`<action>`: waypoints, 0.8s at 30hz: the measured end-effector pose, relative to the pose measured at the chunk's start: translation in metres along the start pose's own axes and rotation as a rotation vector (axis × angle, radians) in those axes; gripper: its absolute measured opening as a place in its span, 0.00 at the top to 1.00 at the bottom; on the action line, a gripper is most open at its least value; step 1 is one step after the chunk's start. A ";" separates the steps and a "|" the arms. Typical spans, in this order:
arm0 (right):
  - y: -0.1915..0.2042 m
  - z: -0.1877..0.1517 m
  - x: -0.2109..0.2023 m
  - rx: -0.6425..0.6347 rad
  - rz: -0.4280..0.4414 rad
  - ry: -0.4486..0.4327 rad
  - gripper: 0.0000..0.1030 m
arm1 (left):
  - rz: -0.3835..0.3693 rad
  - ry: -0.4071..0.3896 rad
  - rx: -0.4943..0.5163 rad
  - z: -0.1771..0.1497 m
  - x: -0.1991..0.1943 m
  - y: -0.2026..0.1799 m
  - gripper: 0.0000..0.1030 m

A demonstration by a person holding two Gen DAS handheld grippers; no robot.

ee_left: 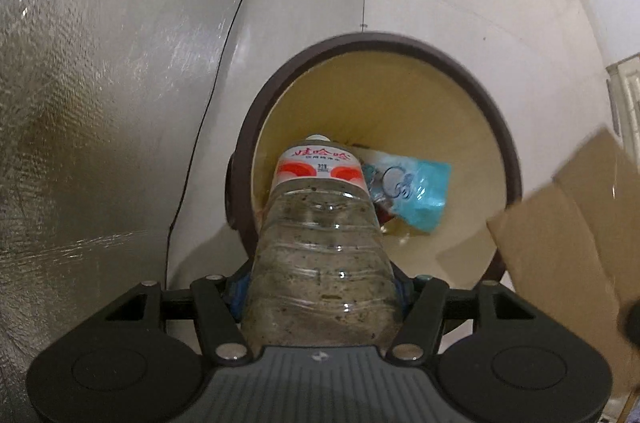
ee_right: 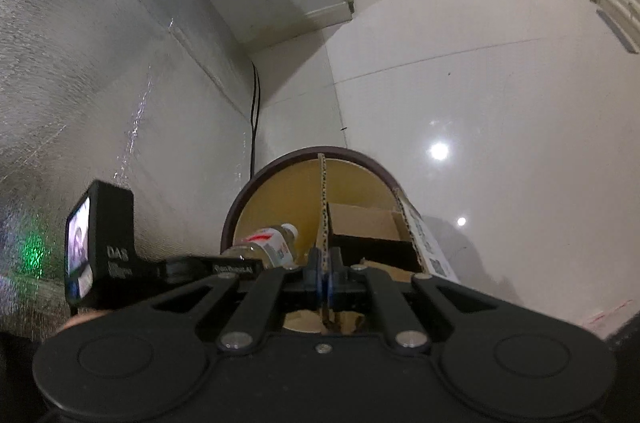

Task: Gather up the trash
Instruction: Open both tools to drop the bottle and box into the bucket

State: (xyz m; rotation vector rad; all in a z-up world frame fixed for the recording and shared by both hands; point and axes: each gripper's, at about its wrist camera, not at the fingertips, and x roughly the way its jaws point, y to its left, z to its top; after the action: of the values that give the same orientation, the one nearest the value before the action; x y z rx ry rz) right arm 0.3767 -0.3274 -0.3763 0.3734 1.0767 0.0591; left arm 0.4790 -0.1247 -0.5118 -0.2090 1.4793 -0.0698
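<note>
The left tool [ee_left: 320, 287] grips a plastic bottle [ee_left: 320, 243] by its lower body, cap pointing down into the round bin [ee_left: 516, 159] beside a blue wrapper [ee_left: 416, 191]. The right tool [ee_right: 325, 279], pinched narrow on a cardboard box [ee_right: 366, 223] flap, holds it over the same bin's mouth

A glossy pale tiled floor [ee_right: 460, 71] mirrors ceiling lights; left of it hangs crinkled silver foil sheeting [ee_right: 80, 71], a black cable [ee_right: 253, 111] alongside.
</note>
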 end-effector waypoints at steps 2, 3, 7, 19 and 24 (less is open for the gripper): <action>0.004 0.004 0.009 0.000 0.004 0.011 0.97 | 0.001 0.000 0.021 -0.004 0.003 -0.001 0.36; 0.006 0.005 0.012 -0.004 0.002 0.015 0.97 | 0.006 -0.002 0.031 -0.006 0.003 -0.003 0.33; 0.012 0.012 0.027 -0.014 0.008 0.038 0.97 | 0.036 -0.026 0.074 -0.008 0.005 -0.010 0.29; 0.016 0.025 0.071 0.057 0.054 0.072 0.97 | 0.052 -0.021 0.108 -0.020 0.019 -0.013 0.48; 0.017 0.031 0.076 0.071 0.054 0.062 0.97 | 0.045 -0.022 0.049 -0.022 0.020 0.002 0.51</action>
State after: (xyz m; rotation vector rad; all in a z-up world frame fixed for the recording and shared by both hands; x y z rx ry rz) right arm 0.4418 -0.3024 -0.4224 0.4667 1.1326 0.0811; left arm 0.4592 -0.1280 -0.5333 -0.1368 1.4586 -0.0673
